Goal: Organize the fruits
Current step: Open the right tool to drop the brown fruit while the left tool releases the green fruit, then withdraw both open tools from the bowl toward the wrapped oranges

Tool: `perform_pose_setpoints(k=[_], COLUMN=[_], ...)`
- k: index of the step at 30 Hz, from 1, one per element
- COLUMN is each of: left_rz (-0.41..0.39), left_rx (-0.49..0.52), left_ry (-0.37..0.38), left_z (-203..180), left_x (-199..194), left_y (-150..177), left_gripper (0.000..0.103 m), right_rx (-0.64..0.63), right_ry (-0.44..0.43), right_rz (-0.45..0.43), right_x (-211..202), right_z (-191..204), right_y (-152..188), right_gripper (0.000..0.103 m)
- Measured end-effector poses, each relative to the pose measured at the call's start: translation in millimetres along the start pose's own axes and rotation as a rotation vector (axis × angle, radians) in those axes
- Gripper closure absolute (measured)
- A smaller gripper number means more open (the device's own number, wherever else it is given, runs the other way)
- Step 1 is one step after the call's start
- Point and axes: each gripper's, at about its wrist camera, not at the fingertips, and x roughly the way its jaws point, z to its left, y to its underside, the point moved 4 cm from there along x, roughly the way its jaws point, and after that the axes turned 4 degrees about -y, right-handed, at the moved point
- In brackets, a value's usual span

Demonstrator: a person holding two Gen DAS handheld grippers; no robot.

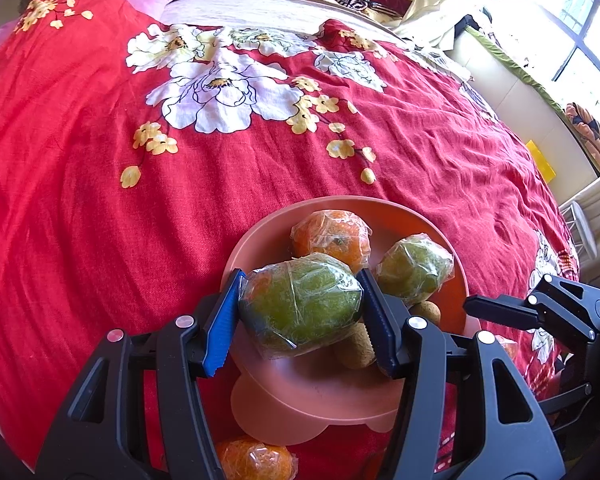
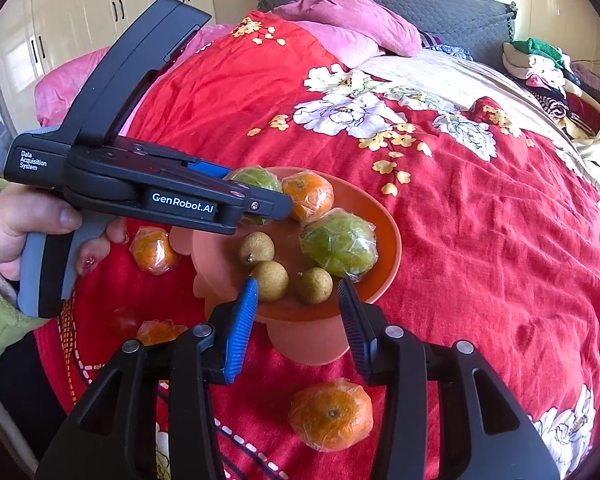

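While the left gripper clamps a wrapped green fruit above the pink bowl, the right gripper hangs empty.
Its jaws stand partly apart at the bowl's near rim, over three small brown fruits; a wrapped orange lies on the red bedspread just below.

Left gripper: matte black plastic frame, ribbed blue finger pads, round silver screws; body printed "GenRobot.AI" and "Data Acquisition System", grey-blue handle. Right gripper: same black frame, blue pads, silver screws. Hand: light green fleece sleeve.
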Motion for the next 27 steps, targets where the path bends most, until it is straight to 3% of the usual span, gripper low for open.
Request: perform_pose_setpoints(k=[15,27], left_rz=[-0.019,-0.059], left_rx=[-0.001,-0.006], left_ry=[0.001,-0.008], left_z=[-2,-6], left_x=[-9,-27], left_y=[-2,-2], left_gripper=[0.054,0.038], right_rx=[0.011,0.034], right_ry=[0.007,0.036], right_rz=[-0.010,-0.040], right_x=[-11,-26], right_z=[2,-1], right_y=[2,1], right_gripper=[0.045,0.031])
